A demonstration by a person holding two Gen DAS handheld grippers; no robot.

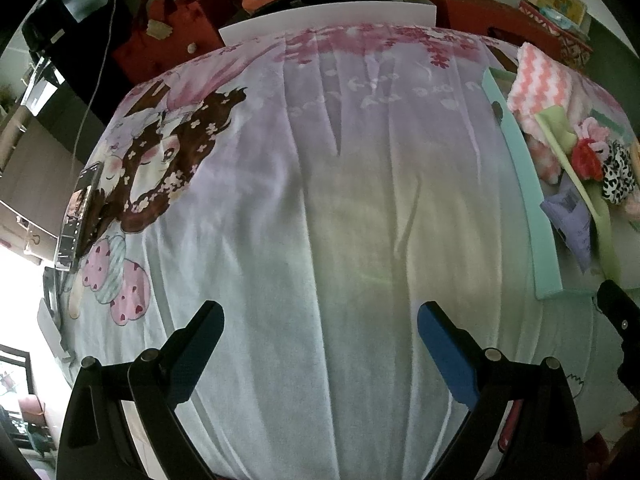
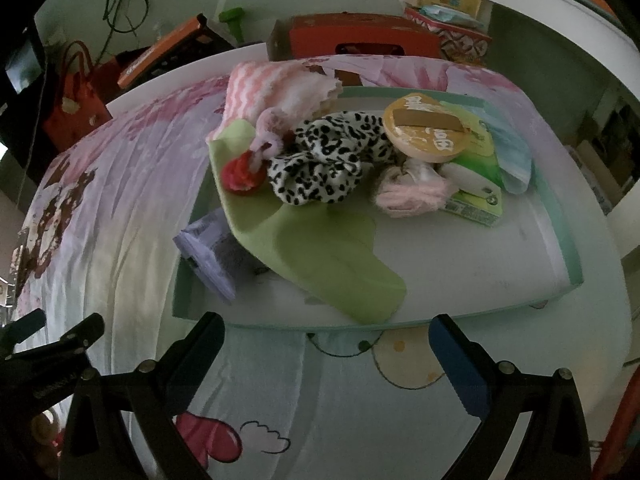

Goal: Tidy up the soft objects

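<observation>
Both the left gripper and right gripper are held wide open, empty, above the bedsheet. Beyond, soft things are heaped in the tray: green cloth, leopard scrunchie, pink towel at its far-left corner. Sorted or awaiting sorting cannot be judged.

Home: cartoon bedsheet, red handbag.

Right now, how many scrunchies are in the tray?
3 that I can see: leopard scrunchie in the middle, red scrunchie to its left, pink scrunchie to its right. More may be hidden underneath.
</observation>
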